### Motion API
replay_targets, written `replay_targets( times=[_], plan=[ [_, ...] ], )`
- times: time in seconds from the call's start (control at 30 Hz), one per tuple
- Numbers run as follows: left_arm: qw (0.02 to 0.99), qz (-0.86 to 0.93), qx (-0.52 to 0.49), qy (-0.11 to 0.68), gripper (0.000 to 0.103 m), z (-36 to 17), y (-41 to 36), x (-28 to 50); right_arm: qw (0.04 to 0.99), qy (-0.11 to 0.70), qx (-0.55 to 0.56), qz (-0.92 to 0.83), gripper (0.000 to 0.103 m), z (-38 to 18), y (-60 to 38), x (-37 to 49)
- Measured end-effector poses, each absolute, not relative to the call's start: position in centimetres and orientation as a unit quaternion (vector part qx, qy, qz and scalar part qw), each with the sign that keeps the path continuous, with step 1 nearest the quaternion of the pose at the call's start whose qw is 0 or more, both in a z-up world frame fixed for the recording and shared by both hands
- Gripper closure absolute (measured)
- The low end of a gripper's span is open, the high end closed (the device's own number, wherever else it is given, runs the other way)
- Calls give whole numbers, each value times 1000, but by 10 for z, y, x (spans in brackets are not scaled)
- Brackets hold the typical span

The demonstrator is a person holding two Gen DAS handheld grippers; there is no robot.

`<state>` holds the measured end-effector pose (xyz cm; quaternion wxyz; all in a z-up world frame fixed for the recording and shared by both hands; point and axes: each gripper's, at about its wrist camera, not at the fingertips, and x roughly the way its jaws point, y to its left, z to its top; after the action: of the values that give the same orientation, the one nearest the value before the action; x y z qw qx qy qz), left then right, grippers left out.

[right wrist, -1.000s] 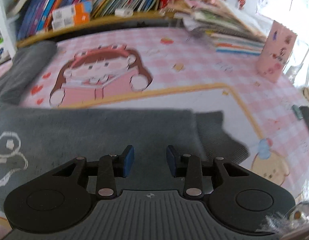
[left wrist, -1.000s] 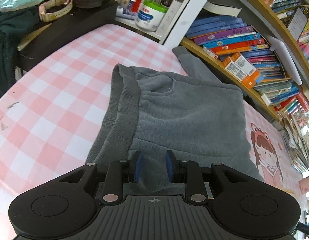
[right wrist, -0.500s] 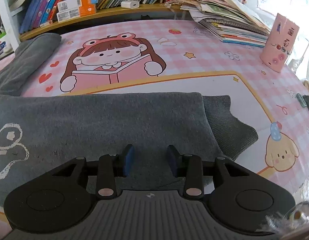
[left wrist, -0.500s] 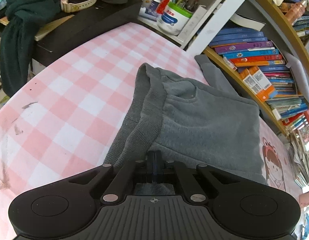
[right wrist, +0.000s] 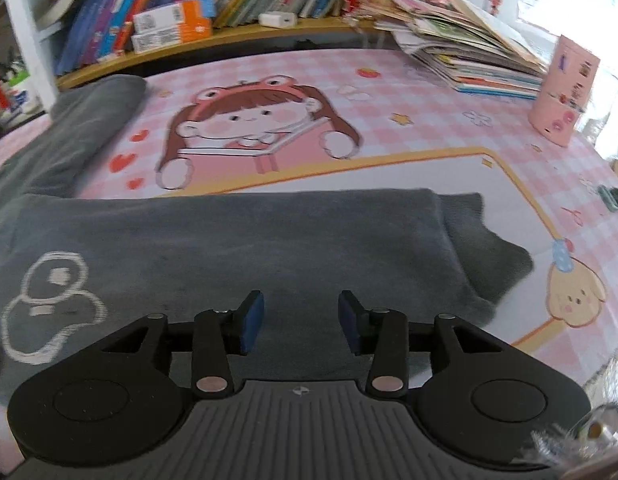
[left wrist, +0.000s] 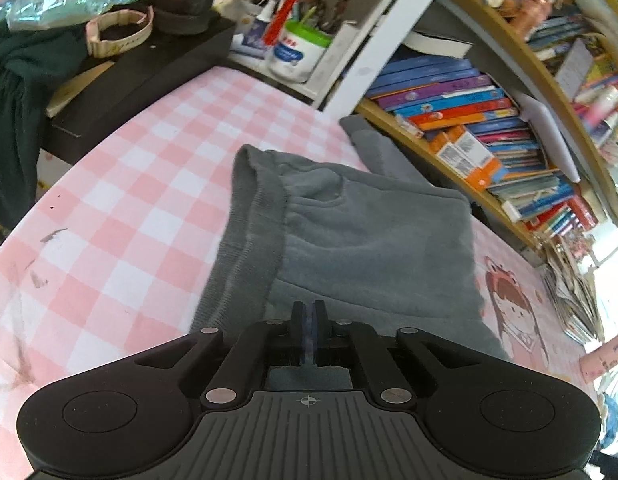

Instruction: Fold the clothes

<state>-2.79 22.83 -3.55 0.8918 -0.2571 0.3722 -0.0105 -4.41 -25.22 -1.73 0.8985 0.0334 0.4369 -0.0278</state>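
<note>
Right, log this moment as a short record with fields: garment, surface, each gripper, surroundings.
garment: grey sweatpants, lying flat, ribbed waistband at the left gripper's end, leg cuff at the right gripper's end
print: white outline figure on the fabric
surface: pink checked mat with a cartoon girl
left gripper: jaws closed on the near edge of the pants, by the waistband
right gripper: jaws apart, over the leg, holding nothing
surroundings: bookshelf, pink box

The left tool [left wrist: 308, 322] has its fingers pressed together, while the right tool [right wrist: 301, 322] stands spread apart.
</note>
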Motion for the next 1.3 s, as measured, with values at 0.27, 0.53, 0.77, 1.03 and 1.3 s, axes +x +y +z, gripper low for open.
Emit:
replay_targets(
  times=[0.27, 0.53, 0.77, 1.03, 1.3],
  plan=[
    [897, 9, -248, 367, 76, -35, 205, -39, 909, 414, 16, 35, 57, 3, -242, -14],
    [913, 38, -210, 349, 58, -14, 163, -32, 905, 414, 34, 93, 54, 2, -258, 28],
    [924, 21, -124, 360, 50, -3, 109, -14, 897, 415, 52, 143, 53, 0, -271, 64],
    [938, -23, -13, 346, 46, 20, 57, 60, 879, 432, 77, 185, 52, -16, -276, 73],
    [934, -72, 123, 328, 35, 17, -6, 147, 862, 442, 43, 245, 52, -24, -262, 70]
  ],
)
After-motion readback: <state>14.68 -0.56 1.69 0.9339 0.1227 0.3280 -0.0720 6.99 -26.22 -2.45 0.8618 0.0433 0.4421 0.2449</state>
